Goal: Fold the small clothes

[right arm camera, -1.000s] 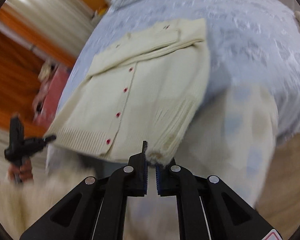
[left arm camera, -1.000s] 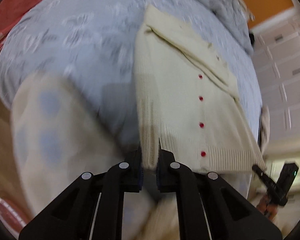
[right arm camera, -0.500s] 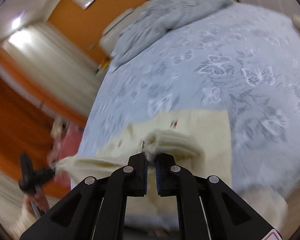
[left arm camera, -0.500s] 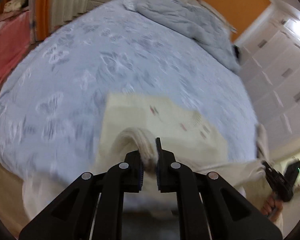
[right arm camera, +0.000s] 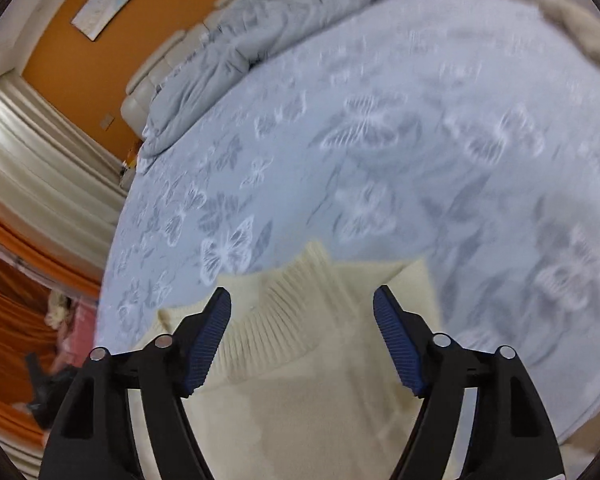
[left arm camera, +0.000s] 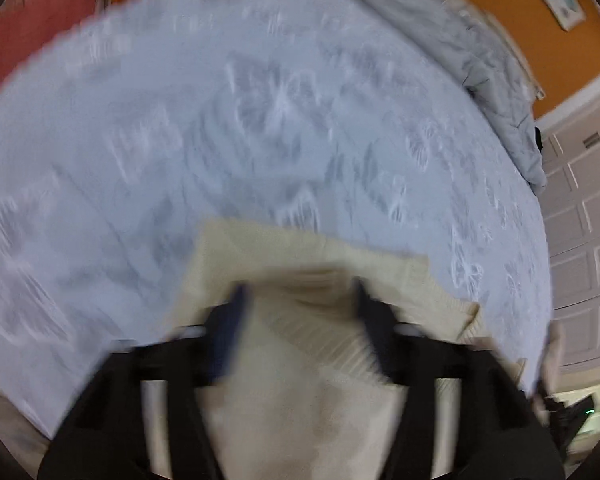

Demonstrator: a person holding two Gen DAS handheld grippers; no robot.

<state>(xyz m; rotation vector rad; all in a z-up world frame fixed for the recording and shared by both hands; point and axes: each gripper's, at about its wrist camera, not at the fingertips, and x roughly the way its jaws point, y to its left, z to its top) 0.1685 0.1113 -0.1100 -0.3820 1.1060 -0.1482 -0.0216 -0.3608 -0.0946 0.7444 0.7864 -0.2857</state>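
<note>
A cream knitted cardigan (left arm camera: 300,364) lies folded over on the pale blue butterfly bedspread (left arm camera: 220,128), near the bed's near edge. Its ribbed hem lies on top, across the fold. My left gripper (left arm camera: 298,292) is open and empty just above it; this view is blurred. In the right wrist view the same cardigan (right arm camera: 300,392) lies under my right gripper (right arm camera: 302,300), which is open and empty, one finger on either side of the ribbed hem (right arm camera: 268,320). The red buttons are hidden inside the fold.
A crumpled grey duvet (right arm camera: 252,40) lies at the head of the bed against a padded headboard. Orange walls, white wardrobe doors (left arm camera: 580,240) to the right, curtains (right arm camera: 32,184) to the left. A beige cloth (right arm camera: 580,28) lies at the bed's far right edge.
Both grippers carried the cardigan's bottom hem up over the garment, then opened and let it go. The cardigan now lies folded in half.
</note>
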